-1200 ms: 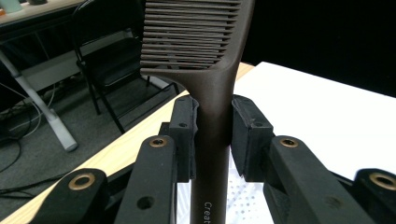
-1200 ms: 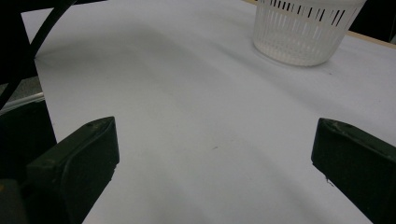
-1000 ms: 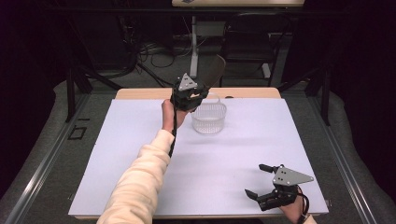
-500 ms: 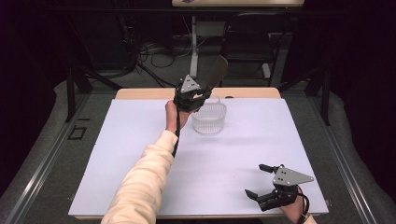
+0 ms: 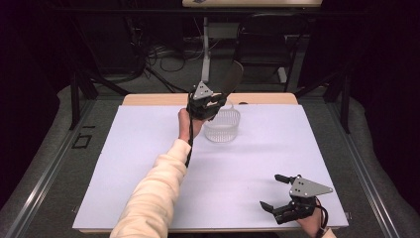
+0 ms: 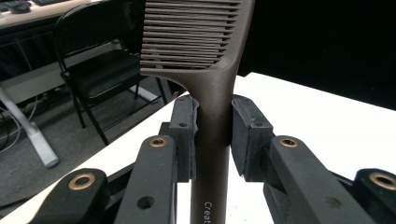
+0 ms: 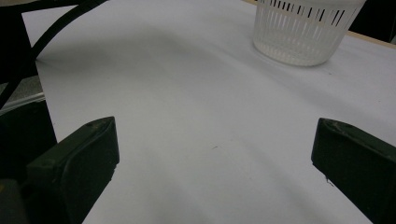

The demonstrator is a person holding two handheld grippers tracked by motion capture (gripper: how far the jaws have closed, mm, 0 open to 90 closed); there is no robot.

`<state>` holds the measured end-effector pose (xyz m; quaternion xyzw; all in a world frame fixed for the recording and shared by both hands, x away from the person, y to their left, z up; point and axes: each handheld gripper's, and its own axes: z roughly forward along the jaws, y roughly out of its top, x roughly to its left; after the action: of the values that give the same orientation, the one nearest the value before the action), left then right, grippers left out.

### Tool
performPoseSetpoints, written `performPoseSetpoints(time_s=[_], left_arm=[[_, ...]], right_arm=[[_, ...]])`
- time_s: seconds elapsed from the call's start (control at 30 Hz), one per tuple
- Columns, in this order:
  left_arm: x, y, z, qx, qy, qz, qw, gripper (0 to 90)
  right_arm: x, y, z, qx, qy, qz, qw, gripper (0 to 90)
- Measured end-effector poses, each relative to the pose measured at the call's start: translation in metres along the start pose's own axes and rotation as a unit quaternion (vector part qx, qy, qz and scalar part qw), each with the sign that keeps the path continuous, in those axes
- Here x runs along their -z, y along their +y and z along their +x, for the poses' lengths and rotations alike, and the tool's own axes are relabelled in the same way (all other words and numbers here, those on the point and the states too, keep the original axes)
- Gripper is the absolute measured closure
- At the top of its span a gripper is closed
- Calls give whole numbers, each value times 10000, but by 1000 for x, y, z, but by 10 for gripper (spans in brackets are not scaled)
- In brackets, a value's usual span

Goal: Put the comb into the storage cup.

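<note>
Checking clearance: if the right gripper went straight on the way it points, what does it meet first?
Probably bare white table sheet first. The right gripper, jaws open, tilts toward it; the white basket sits farther on, right of centre. Depth unclear.

I see the table (image 5: 148,148) covered in white, its wooden far edge bare. Beyond it stands a black folding chair (image 5: 267,44), with tangled cables (image 5: 163,54) on grey floor left of the chair. The surrounding room is dark.

One brown comb (image 6: 205,70), one white slotted basket (image 5: 222,126), two grippers, one white table (image 5: 277,144)
</note>
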<state>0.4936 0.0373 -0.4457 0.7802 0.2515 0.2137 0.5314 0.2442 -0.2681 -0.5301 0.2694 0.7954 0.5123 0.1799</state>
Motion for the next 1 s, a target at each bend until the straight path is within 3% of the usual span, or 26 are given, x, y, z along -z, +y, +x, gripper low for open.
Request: performPoseSetpoints(time_s=[0.4,1.0], left_arm=[[-7,-4,0,-27,-180,138,9997,720],[-12,-7,1,-55,-253,272,9993,720]], right_arm=[[0,0,0,-5,7,-3,10000,5],[0,0,0,-7,6,-2,10000,5]])
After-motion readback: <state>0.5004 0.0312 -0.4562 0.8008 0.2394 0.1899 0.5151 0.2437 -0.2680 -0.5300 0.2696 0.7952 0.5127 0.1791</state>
